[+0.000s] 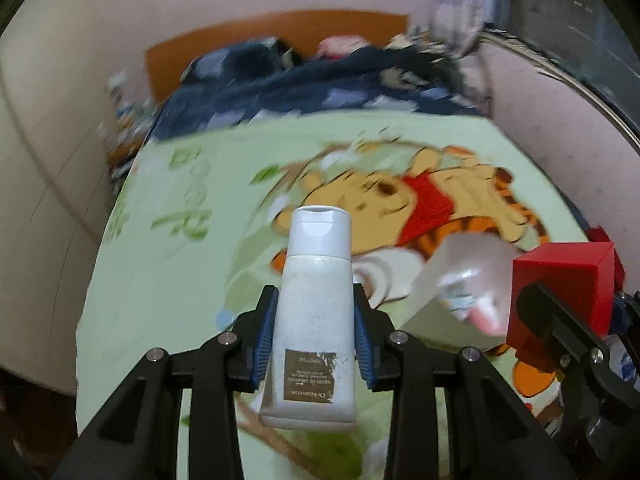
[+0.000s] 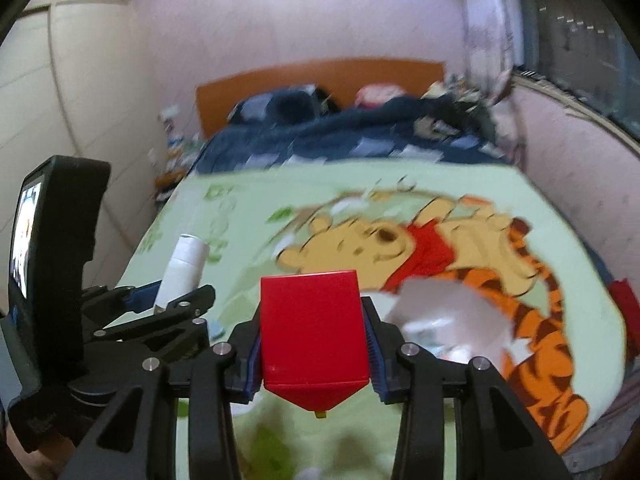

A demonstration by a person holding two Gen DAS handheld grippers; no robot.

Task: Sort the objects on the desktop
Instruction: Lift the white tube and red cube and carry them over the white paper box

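My left gripper (image 1: 314, 332) is shut on a white lotion bottle (image 1: 314, 320) with a flip cap, held upright above the bed. It also shows in the right wrist view (image 2: 182, 272) at the left. My right gripper (image 2: 312, 344) is shut on a red box (image 2: 314, 332) with a pointed lower end, held above the bed. The red box also shows in the left wrist view (image 1: 568, 284) at the right edge. A clear plastic container (image 1: 456, 292) lies on the blanket between the two grippers; it shows blurred in the right wrist view (image 2: 448, 320).
A green cartoon blanket (image 1: 168, 280) covers the near bed. A dark blue quilt (image 1: 320, 96) and an orange headboard (image 2: 320, 76) lie behind. Pink walls stand to the left and right, with a window (image 2: 580, 40) at the right.
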